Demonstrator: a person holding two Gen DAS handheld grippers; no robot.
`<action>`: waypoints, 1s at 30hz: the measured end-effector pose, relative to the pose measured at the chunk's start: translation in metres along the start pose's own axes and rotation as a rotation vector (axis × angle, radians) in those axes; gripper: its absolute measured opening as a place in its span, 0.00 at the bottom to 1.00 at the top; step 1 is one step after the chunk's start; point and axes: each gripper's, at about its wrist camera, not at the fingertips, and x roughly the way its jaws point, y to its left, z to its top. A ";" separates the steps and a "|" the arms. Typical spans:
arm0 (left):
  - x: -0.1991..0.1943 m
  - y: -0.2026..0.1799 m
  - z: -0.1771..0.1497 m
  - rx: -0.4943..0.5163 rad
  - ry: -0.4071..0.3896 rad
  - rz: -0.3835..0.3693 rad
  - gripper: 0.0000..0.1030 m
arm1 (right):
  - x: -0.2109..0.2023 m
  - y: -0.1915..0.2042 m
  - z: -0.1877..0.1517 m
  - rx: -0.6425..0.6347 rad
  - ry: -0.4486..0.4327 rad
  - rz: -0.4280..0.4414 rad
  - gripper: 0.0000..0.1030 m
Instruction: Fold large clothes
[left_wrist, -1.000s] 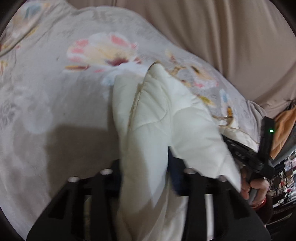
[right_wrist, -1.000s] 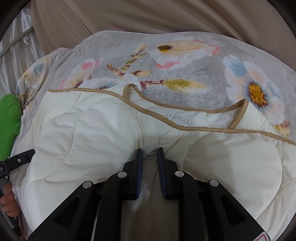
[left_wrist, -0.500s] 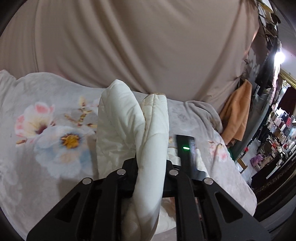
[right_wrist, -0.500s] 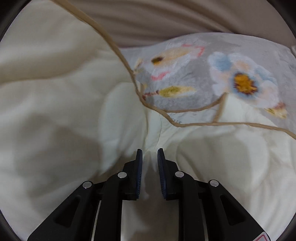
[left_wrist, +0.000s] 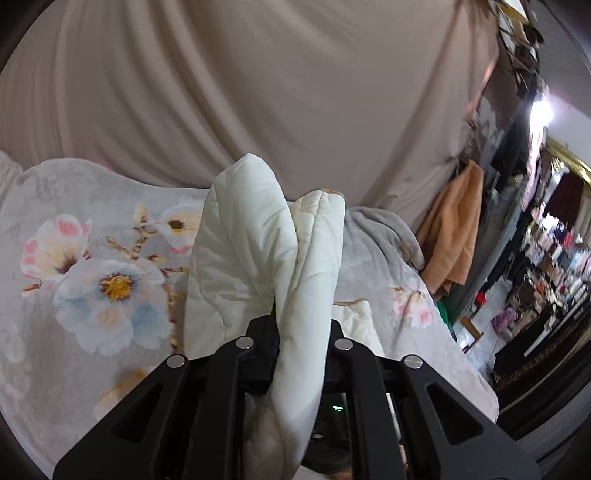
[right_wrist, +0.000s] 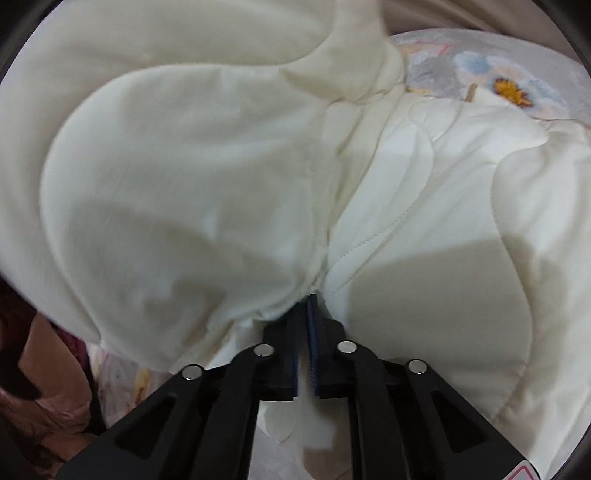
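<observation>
Beige drapery (left_wrist: 280, 92) hangs in soft folds behind the bed, and a grey bedspread (left_wrist: 92, 266) printed with pink, white and blue blossoms covers the mattress. Off to the right an orange cloth (left_wrist: 452, 236) hangs down, and past it the cluttered shelves (left_wrist: 554, 258) are too blurred to make out; no lettering can be read anywhere on them.

From the left wrist camera, the left gripper (left_wrist: 301, 332) has its tongs pressed hard onto a thick fold of the cream quilted garment (left_wrist: 258, 251). The padded cloth stands up between the black fingers in two rounded lobes, lifted clear of the bedspread, and a strip of it trails down between the jaws toward the camera. A small green light (left_wrist: 338, 407) glows on a dark device just below and behind that strip.

From the right wrist camera, the same cream quilted garment (right_wrist: 221, 166) fills nearly the whole view, a large puffed panel on the left billowing over a flatter stitched panel on the right. The right gripper (right_wrist: 308, 306) has its blue-lined pads almost together and closing, pinching a thin gathered edge of the fabric right at the seam where the two panels meet. A corner of the flowered bedspread (right_wrist: 498, 74) shows at the upper right, beyond the garment. At the lower left a pinkish sleeve (right_wrist: 40, 387) of the person sits beside the cloth. I can read no label or writing on the garment from here.
</observation>
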 end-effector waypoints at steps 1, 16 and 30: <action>0.007 -0.010 -0.001 0.018 0.015 -0.006 0.09 | 0.004 0.000 0.001 0.001 -0.003 0.013 0.06; 0.135 -0.085 -0.021 0.081 0.179 -0.025 0.09 | -0.167 -0.084 -0.048 0.248 -0.322 -0.315 0.10; 0.245 -0.118 -0.099 0.126 0.338 0.086 0.11 | -0.155 -0.156 -0.081 0.443 -0.320 -0.221 0.00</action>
